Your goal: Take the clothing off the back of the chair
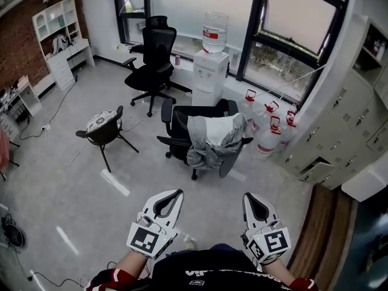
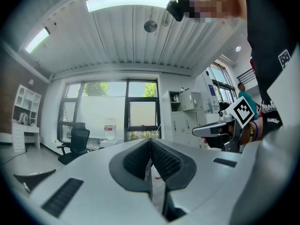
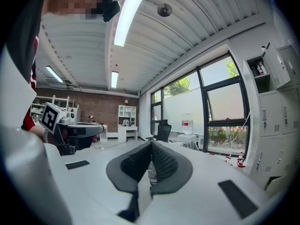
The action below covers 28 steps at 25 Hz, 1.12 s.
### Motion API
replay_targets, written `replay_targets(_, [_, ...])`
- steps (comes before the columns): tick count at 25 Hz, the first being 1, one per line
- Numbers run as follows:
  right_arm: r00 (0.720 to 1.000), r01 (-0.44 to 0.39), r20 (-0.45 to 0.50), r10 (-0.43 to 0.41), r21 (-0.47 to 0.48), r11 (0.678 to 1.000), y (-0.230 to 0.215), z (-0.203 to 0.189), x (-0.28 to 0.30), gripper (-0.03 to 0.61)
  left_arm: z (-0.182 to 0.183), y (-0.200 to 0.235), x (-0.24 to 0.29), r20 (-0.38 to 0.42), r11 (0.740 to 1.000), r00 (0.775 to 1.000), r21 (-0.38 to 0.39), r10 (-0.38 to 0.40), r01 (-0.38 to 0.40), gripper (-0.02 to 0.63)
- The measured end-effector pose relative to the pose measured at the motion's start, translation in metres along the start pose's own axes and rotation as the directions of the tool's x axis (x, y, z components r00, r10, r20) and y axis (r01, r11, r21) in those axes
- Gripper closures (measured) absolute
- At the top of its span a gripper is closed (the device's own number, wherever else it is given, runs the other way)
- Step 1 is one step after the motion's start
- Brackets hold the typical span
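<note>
Fingers (image 2: 165, 162) of the left gripper (image 1: 176, 193) are pressed together with nothing between them. The right gripper (image 1: 248, 196) is likewise closed and empty. Both point level, well apart from the black office chair (image 1: 174, 126). Grey-and-white clothing (image 1: 212, 139) hangs draped over that chair's back. Behind it, the bottle (image 1: 215, 32) on the white water dispenser (image 1: 210, 71) carries a red label, its print too small to read. White lettering on the person's black top (image 1: 206, 271) is also illegible.
</note>
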State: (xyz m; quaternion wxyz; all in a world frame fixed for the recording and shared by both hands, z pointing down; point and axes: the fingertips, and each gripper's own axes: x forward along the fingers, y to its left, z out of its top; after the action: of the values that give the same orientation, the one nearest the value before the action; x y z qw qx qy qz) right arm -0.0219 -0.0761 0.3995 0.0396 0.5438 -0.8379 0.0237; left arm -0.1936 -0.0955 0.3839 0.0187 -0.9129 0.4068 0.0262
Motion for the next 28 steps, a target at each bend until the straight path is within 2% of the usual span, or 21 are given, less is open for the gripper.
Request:
replay_targets(2, [1.0, 0.002, -0.006, -0.002, 0.001, 1.0, -0.005, 0.003, 0.013, 0.565, -0.003, 0.01, 0.012, -0.017, 1.0, 1.0, 0.01, -0.009, 0.009, 0.589])
replay_targets(4, [1.0, 0.002, -0.014, -0.002, 0.002, 1.0, -0.011, 0.003, 0.026, 0.565, 0.001, 0.017, 0.026, 0.009, 0.999, 1.0, 0.032, -0.011, 0.01, 0.589])
replay_targets(10, [1.0, -0.022, -0.011, 0.022, 0.027, 0.999, -0.044, 0.0, 0.069, 0.565, 0.006, 0.039, 0.073, 0.034, 0.997, 0.999, 0.059, 0.037, -0.039, 0.589])
replay_targets(16, [0.997, -0.075, 0.029, 0.074, 0.026, 0.997, -0.099, 0.007, 0.108, 0.563, 0.007, 0.049, 0.136, 0.012, 0.995, 0.997, 0.058, 0.081, -0.081, 0.589])
replay_targets(19, [0.994, -0.1, 0.043, 0.098, 0.039, 0.994, -0.127, 0.011, 0.129, 0.56, 0.007, 0.052, 0.171, -0.038, 0.992, 0.994, 0.087, 0.098, -0.094, 0.589])
replay_targets(22, [0.991, -0.125, 0.05, 0.123, 0.045, 0.991, -0.151, 0.013, 0.148, 0.56, 0.004, 0.054, 0.204, -0.01, 0.993, 0.996, 0.085, 0.086, -0.085, 0.589])
replay_targets(25, [0.989, -0.148, 0.038, 0.146, 0.048, 0.988, -0.17, 0.011, 0.163, 0.545, 0.003, 0.053, 0.225, -0.016, 0.993, 0.997, 0.09, 0.078, -0.076, 0.589])
replay_targets(28, [0.988, -0.154, 0.011, 0.154, 0.063, 0.986, -0.178, 0.006, 0.179, 0.494, 0.001, 0.058, 0.236, -0.028, 0.993, 0.996, 0.094, 0.08, -0.077, 0.589])
